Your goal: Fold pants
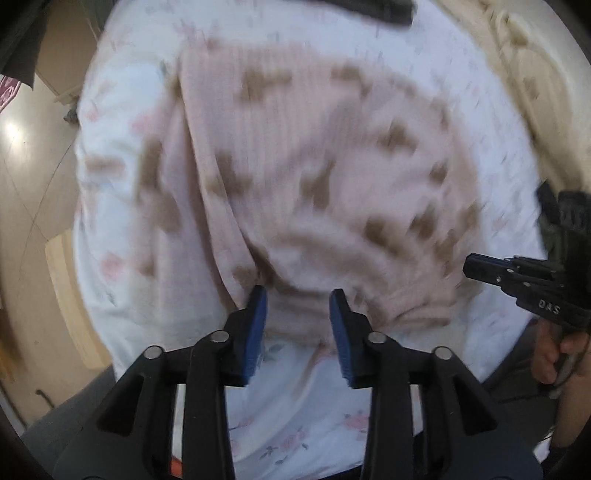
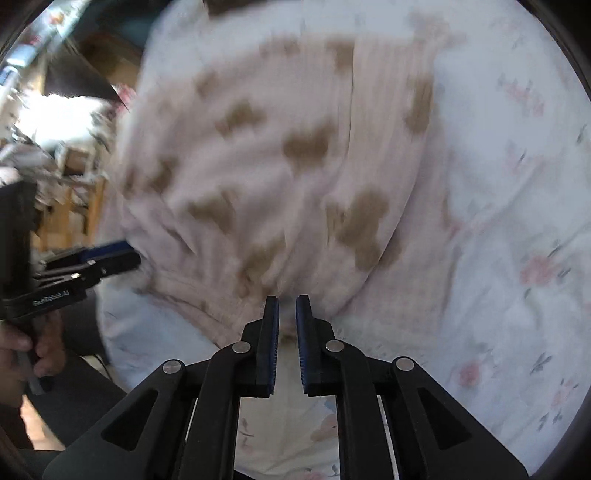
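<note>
Pink ribbed pants with brown patches (image 1: 295,177) lie spread on a white floral bedsheet (image 1: 295,435). My left gripper (image 1: 297,295) is open, its blue pads either side of the near edge of the pants, holding nothing. My right gripper (image 2: 287,300) is nearly closed, with a fold of the pants' near edge (image 2: 288,288) between its pads. The pants fill the middle of the right wrist view (image 2: 280,166). Each gripper shows in the other's view: the right one at the right edge of the left wrist view (image 1: 469,266), the left one at the left edge of the right wrist view (image 2: 133,258).
The bed's sheet (image 2: 517,221) extends to the right of the pants. A dark garment (image 1: 384,11) lies at the far edge of the bed. Pale floor (image 1: 29,166) and a wooden bed frame edge (image 1: 66,280) are on the left. Cluttered wooden furniture (image 2: 70,177) stands beyond the bed's left side.
</note>
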{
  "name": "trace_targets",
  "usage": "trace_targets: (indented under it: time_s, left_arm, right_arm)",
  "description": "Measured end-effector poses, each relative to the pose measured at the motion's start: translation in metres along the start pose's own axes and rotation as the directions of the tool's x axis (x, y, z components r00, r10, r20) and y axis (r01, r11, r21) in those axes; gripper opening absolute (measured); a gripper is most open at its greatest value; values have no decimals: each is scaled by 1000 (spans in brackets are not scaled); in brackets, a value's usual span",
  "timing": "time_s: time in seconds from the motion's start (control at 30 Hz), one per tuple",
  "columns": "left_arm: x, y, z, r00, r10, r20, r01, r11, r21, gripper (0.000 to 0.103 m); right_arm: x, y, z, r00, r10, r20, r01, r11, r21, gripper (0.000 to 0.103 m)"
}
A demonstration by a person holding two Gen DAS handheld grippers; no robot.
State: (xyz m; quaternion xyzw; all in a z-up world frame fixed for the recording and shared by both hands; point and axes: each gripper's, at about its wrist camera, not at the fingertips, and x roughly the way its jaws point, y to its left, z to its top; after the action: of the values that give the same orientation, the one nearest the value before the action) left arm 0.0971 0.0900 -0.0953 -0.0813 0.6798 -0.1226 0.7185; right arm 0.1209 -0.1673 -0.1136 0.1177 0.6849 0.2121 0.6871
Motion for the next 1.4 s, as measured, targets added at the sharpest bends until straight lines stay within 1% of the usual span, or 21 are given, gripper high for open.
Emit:
trace_targets:
  time_s: [0.03,0.1,0.13,0.23,0.33,0.37,0.43,0.53,0.6,0.67,0.7,0.73,0.83,1.03,1.17,1.2,1.23,1.27,1.3,1.37,1.4]
  left_arm:
    - [-11,4,8,999,2,35,-2,1000,-3,61]
    - [-33,18,30,991,43,127,-40,999,-23,81]
    - [-38,25,43,985,69,156,-64,997,-36,82]
    - [-40,47,84,981,88,172,-81,996,-47,82]
    - [-24,59,117,977,87,196,-78,995,-54,82]
    - [-16,67,129,979,68,190,-57,996,-67,82]
    - [4,65,143,984,31,173,-23,999,-44,82]
    - [13,61,149,981,50,186,-56,998,28,81]
    - [20,56,152,985,25,168,-36,997,66,80]
    - [22,52,157,985,-23,168,4,994,111,75]
    - [22,49,158,985,-53,166,30,990,137,60]
    - [28,44,163,989,-77,124,54,983,176,54]
    - [37,41,165,995,-45,93,24,978,206,54]
    - [35,52,165,991,-128,50,115,973,201,54]
    - [33,56,161,989,-138,49,125,969,213,54]
    - [33,55,160,990,-128,54,113,968,223,49]
    - [34,55,158,993,-98,67,80,970,229,31]
    - [37,54,158,995,-73,68,55,970,237,23]
    - [39,52,160,996,-56,70,37,970,239,10]
    - [36,51,162,994,-67,83,46,973,226,4]
    - [34,49,163,994,-55,94,33,973,227,4]
  right_arm:
    - [-13,-3,7,999,14,41,-14,1000,4,15]
    - [-34,-14,25,994,26,110,-28,999,21,42]
    - [-44,-22,36,990,24,141,-29,999,38,54]
    - [-58,-43,67,980,-1,199,-10,999,54,54]
    - [-51,-61,94,977,-20,213,3,997,80,54]
    - [-46,-69,103,976,-17,215,-4,996,94,54]
    - [-32,-79,115,978,-7,210,-18,993,116,54]
    - [-14,-86,132,980,26,195,-47,994,99,54]
    - [-4,-89,135,983,39,180,-53,996,73,54]
    - [8,-93,137,986,82,145,-93,993,73,54]
    - [13,-96,137,986,111,127,-121,990,76,54]
    - [15,-97,135,985,126,120,-136,988,72,54]
    - [14,-101,135,981,143,131,-152,987,55,54]
    - [14,-102,135,980,148,133,-154,987,38,53]
    - [13,-104,135,980,142,141,-150,988,42,53]
    - [13,-103,135,979,142,146,-150,988,42,53]
    - [13,-102,135,979,140,145,-147,988,39,51]
    - [13,-100,135,982,124,145,-129,991,26,45]
    - [15,-96,136,985,99,140,-100,995,5,41]
    - [16,-90,137,989,63,134,-60,998,-29,10]
    - [16,-88,138,989,66,130,-61,997,-36,8]
